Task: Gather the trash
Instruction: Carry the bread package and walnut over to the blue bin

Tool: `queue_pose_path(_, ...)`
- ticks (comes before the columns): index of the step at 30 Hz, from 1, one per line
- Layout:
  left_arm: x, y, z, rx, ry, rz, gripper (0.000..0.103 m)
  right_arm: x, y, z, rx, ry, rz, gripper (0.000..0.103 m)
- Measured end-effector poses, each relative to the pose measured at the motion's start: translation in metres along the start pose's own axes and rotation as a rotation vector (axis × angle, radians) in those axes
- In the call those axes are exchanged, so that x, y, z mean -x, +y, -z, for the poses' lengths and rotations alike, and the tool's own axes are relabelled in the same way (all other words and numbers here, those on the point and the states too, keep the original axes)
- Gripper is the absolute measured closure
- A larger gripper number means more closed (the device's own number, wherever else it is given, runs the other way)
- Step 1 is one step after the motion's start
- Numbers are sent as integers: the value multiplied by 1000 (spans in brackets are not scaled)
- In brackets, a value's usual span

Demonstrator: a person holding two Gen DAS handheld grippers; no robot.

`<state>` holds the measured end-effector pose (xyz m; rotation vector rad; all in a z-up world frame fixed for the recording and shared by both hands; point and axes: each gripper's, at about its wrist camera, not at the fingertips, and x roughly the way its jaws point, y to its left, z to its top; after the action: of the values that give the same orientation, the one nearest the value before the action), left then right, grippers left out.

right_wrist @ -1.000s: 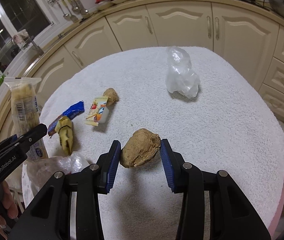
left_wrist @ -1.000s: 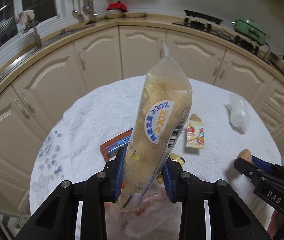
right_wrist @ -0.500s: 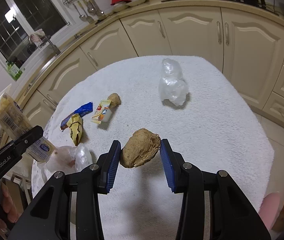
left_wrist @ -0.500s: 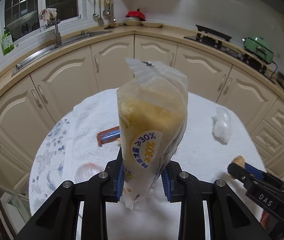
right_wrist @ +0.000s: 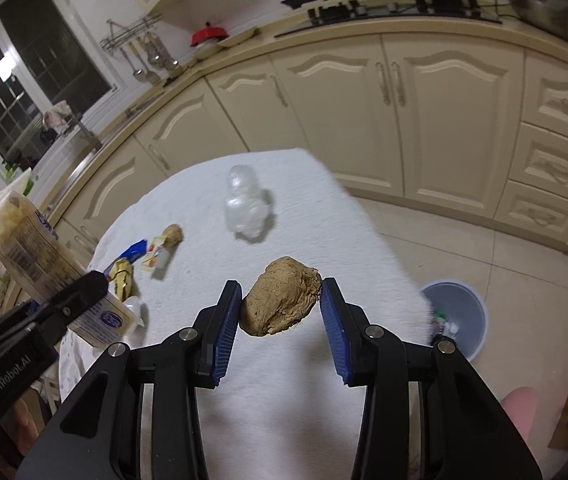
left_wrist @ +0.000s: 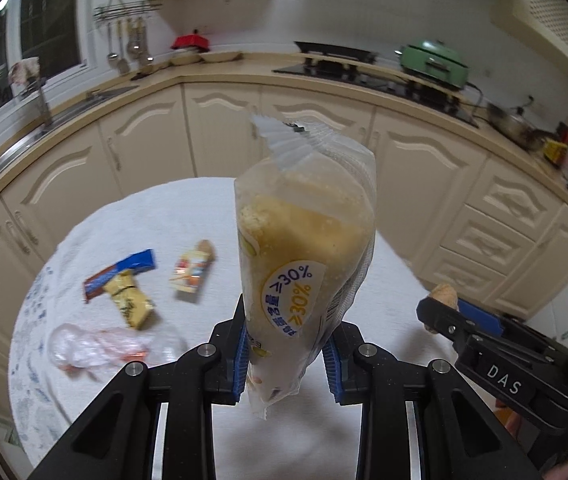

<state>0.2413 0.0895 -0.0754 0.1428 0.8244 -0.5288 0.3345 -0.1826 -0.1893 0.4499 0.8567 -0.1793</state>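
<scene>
My left gripper (left_wrist: 286, 340) is shut on a clear snack bag (left_wrist: 308, 248) with yellow crumbs and a "30%" label, held upright above the white-towelled round table (left_wrist: 187, 208). The bag also shows in the right wrist view (right_wrist: 39, 256). My right gripper (right_wrist: 279, 308) is shut on a brown crumpled paper ball (right_wrist: 281, 302), held above the table's right side. On the table lie a blue-and-orange wrapper (left_wrist: 117, 274), a yellow wrapper (left_wrist: 129, 300), a small colourful packet (left_wrist: 191, 272), a clear plastic bag (left_wrist: 95, 346) and a crumpled clear plastic lump (right_wrist: 245, 208).
A grey trash bin (right_wrist: 458, 316) stands on the tiled floor right of the table. Cream kitchen cabinets (right_wrist: 364, 120) curve behind the table. A small brown lump (right_wrist: 173, 234) lies beside the colourful packet. A pink object (right_wrist: 518, 412) shows at lower right.
Both grippers have risen and pulled back from the table with their loads still held. The trash bin has come into the right wrist view.
</scene>
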Motion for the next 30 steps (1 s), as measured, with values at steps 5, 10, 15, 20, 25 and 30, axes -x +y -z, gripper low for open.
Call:
queue_pose_path(5, -14, -45, 0, -52, 29, 63, 76, 24, -40, -2, -43, -39, 62, 62)
queue_pose_path(10, -31, -89, -3, -96, 59, 117, 76, 52, -85, -2, -96, -76, 127, 62)
queue_pose_path(15, -57, -134, -11, -149, 84, 162, 76, 79, -131, -1, -139, -110, 205, 62)
queue_pose_path(20, -90, -175, -18, -197, 127, 216, 76, 100, -175, 0, -182, -128, 278, 62)
queue_pose_path(25, -133, -211, -27, -236, 178, 248, 76, 108, -210, 3, -216, -119, 325, 62)
queue_pose_path(30, -181, -238, -44, -258, 227, 248, 76, 107, -242, 5, -252, -99, 355, 62)
